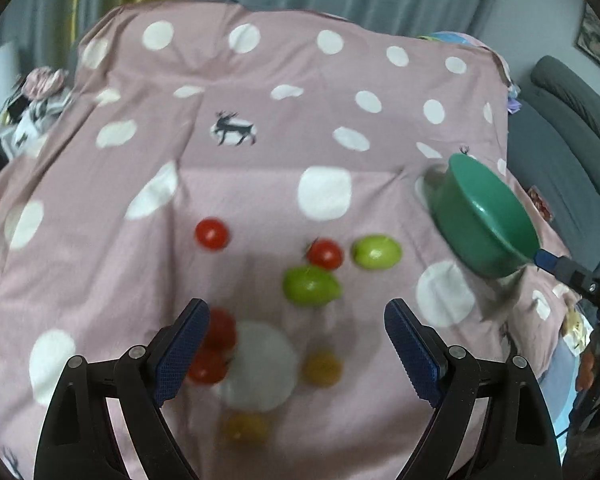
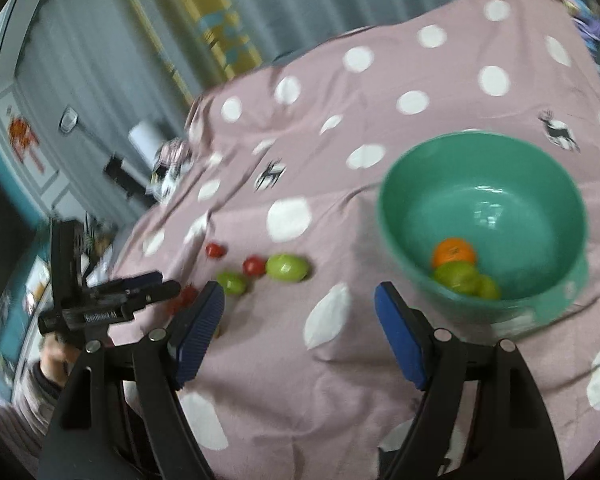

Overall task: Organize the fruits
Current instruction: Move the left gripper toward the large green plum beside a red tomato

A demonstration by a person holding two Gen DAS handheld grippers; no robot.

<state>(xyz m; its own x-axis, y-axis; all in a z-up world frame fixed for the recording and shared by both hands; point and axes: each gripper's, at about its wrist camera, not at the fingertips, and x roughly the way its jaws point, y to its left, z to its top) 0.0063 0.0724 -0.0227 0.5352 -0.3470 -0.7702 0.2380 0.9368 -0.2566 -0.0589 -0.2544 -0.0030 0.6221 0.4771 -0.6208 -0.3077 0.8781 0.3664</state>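
Right wrist view: glossy round green bowl on dotted cloth (both claws spread, empty).

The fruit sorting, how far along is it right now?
Partly done: the green bowl holds an orange and two green fruits. Nothing is in hand: the left gripper and right gripper are both open and empty. Left on the pink dotted cloth: four red tomatoes, two green fruits and two orange ones.
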